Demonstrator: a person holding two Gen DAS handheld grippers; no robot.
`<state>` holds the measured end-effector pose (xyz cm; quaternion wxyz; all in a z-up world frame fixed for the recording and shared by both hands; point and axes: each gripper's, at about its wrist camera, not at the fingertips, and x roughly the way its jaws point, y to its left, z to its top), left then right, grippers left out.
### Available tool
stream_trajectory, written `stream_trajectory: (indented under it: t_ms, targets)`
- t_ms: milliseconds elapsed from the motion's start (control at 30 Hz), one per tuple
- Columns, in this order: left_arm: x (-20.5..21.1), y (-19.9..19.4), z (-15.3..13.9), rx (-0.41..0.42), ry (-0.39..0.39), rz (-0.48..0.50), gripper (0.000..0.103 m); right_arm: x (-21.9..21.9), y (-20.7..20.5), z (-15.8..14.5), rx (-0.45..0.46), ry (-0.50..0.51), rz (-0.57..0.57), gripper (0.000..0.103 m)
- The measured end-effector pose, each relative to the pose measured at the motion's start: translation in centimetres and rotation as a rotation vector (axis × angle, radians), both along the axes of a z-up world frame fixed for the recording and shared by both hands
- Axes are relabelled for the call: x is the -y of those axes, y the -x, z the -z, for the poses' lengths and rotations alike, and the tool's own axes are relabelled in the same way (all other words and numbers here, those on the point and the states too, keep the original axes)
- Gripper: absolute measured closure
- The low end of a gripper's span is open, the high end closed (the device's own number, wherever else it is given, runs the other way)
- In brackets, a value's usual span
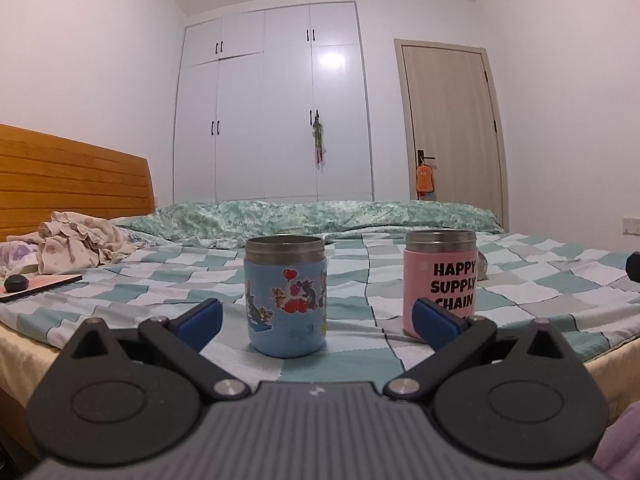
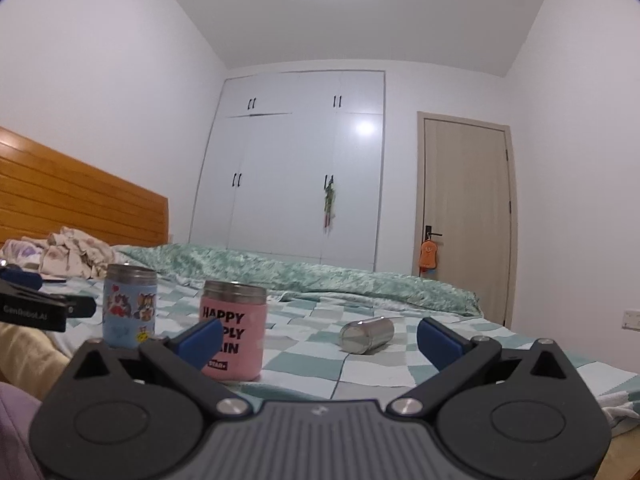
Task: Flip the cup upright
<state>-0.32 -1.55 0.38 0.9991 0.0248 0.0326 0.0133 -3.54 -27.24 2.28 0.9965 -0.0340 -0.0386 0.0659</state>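
Bright ceiling light, glare on wardrobe [image 2: 364, 128], soft shadows, fisheye bending, dark corner vignette.

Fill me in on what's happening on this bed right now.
A person holds two grippers over a checked bedspread, and both are open and empty. The blue cup and the pink cup already stand upright, side by side. A bare steel cup lies on its side further along the bed, untouched. The right gripper points roughly toward it, so that one is probably next; the left gripper faces the blue cup.
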Motion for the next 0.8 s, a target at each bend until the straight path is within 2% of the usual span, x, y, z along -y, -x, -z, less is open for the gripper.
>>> stream_trajectory:
  t_ms: [800]
  targets:
    - [-0.28,0.64,0.18,0.014,0.002,0.02,0.0,-0.03,0.91,0.1,0.007,-0.008,0.013,0.0]
